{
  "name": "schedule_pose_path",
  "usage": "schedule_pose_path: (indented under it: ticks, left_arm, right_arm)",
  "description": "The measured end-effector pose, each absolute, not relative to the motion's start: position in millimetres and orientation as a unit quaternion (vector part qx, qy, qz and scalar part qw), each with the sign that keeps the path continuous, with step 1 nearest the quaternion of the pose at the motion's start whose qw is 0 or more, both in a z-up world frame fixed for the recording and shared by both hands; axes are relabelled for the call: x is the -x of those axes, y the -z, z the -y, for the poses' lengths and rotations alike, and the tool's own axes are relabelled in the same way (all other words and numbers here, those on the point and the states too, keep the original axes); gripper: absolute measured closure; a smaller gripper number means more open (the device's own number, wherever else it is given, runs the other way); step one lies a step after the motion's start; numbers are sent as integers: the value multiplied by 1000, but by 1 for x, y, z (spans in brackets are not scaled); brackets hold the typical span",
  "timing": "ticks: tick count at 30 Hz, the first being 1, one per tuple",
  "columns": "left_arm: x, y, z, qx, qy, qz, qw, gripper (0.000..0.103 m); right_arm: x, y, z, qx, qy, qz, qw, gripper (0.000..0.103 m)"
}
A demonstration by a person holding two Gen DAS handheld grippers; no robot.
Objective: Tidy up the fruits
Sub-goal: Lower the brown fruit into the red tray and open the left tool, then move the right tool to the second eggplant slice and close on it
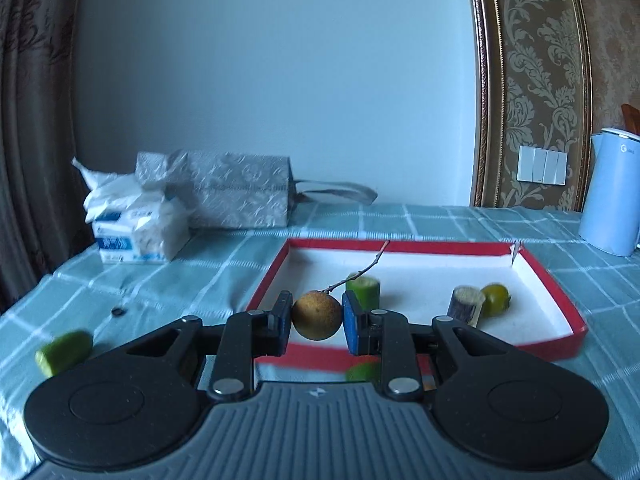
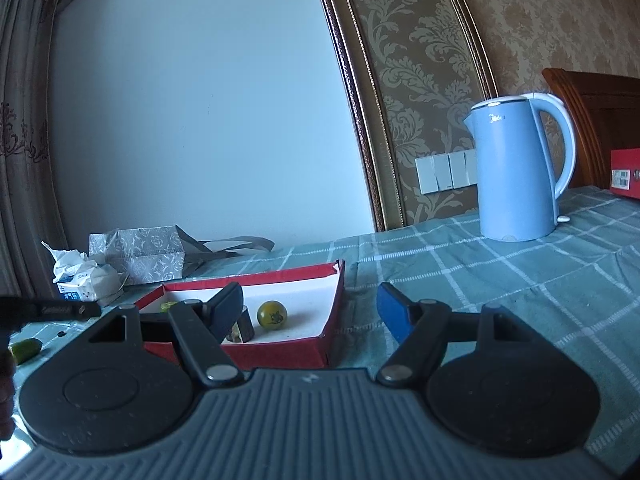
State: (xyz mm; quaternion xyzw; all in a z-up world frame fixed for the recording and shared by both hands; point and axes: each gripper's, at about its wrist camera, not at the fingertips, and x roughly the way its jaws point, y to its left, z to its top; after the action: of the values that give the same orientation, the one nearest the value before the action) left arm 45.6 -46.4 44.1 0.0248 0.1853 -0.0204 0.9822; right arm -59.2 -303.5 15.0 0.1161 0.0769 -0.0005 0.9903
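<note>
Left wrist view: the left gripper [image 1: 317, 318] has its jaws closed on a round brown, rough-skinned fruit with a thin twig stem [image 1: 316, 315], held at its widest part just short of the near wall of the shallow red cardboard box with a white lining [image 1: 554, 280]. Inside the box stand a green cut stalk piece [image 1: 366, 291], a dark purple cut cane piece [image 1: 466, 306] and a small round yellow-green fruit [image 1: 496, 300], the last two touching. Another green cut piece [image 1: 64, 351] lies on the counter, covered by a teal checked cloth [image 1: 180, 280], to the left, and a blurred green fruit [image 1: 362, 372] shows below the jaws, outside the box.

To finish this step well, I would carry the brown fruit over the near wall, lower it onto bare lining left of the green stalk piece, and open only near the floor so it does not roll; the twig should clear the stalk piece.

Right wrist view: the right gripper [image 2: 310, 310] hangs with jaws wide apart and empty, near the box's right corner. A light blue electric kettle [image 2: 516, 172] stands well apart at the back.
</note>
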Motion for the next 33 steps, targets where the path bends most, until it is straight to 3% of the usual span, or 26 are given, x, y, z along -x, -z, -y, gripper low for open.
schedule_pose_path:
  ticks: [16, 17, 18, 21, 28, 33]
  left_arm:
    - [-114, -27, 74, -37, 23, -237, 970, 75]
    - [-114, -26, 74, -36, 21, -237, 971, 73]
    - [-114, -26, 73, -33, 22, -239, 970, 65]
    - [-108, -27, 69, -28, 19, -228, 973, 37]
    - [-64, -37, 53, -42, 21, -189, 981, 37]
    - [-26, -32, 20, -20, 7, -172, 985, 37]
  right_arm:
    - [55, -15, 308, -137, -5, -92, 986, 31]
    - [55, -15, 308, -137, -5, -92, 986, 30]
    - [54, -15, 308, -137, -4, -92, 986, 25]
    - [54, -15, 308, -136, -1, -92, 987, 25]
    - [49, -13, 307, -126, -2, -112, 986, 25]
    - [40, -7, 295, -91, -47, -171, 980, 25]
